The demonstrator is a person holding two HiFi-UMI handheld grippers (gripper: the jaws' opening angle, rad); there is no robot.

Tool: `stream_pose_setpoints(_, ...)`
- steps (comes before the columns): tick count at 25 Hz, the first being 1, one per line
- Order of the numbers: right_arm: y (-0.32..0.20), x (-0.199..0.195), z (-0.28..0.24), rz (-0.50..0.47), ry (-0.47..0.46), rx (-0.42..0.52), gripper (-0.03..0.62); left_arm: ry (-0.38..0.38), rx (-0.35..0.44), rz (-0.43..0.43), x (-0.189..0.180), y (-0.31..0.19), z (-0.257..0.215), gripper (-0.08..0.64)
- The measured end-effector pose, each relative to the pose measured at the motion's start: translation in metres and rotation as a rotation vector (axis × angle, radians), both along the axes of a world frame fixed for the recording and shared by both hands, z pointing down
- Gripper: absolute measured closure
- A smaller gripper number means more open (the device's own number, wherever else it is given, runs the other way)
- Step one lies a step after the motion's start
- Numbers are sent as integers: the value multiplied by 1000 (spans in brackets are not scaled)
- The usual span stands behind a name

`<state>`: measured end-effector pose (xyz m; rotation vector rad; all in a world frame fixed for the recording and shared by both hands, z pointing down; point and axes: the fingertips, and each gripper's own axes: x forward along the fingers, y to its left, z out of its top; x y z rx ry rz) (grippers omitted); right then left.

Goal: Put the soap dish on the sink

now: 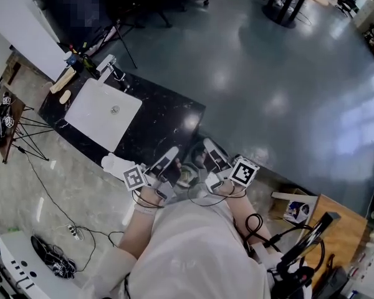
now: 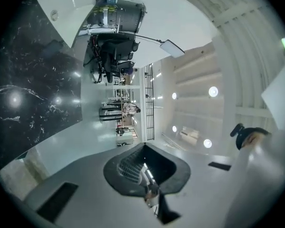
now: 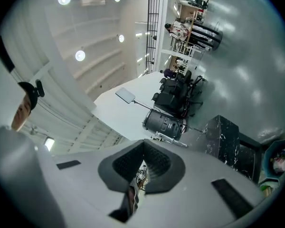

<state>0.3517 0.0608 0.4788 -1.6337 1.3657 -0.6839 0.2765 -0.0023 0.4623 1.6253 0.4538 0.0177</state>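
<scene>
A white sink basin [image 1: 103,113] is set in a black marble counter [image 1: 165,120], with a faucet [image 1: 110,63] at its far end. Two beige oblong pieces [image 1: 63,80] lie on the counter left of the basin; I cannot tell whether either is the soap dish. Both grippers are held close to the person's body, off the counter's near corner. The left gripper [image 1: 168,164] [image 2: 143,167] is shut with nothing between its pads. The right gripper [image 1: 213,161] [image 3: 141,167] is also shut and empty. Both point out over the room, roughly level.
A round greenish container [image 1: 186,174] [image 3: 277,161] sits low between the grippers, beside the counter's end. A white object [image 1: 115,164] lies just left of the left gripper. Bottles [image 1: 81,61] stand by the faucet. A tripod [image 1: 25,129] and cables [image 1: 71,231] are on the floor at left.
</scene>
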Motion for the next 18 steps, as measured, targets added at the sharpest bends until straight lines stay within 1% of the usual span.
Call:
stream_pose_setpoints(2,-1,0,0,-5,-20,14,571,-9,20,9,0,3,1,553)
stream_pose_setpoints(5,-2,0,-1,-11,-43,28,571,-11,18,3,0,3,0,552)
stream_pose_setpoints(8,-5,-2,-2,-23,-45,30,571,-18,10,-14,-3,0,1,552)
stream_pose_setpoints(12,-10,-6,-1,-34,-60,29,571,-5,-7,-25,-8,-6,-2,554)
stream_pose_setpoints(18,-21,-14,1,-50,-53,32,571,-13,18,-21,-16,-10,3,554)
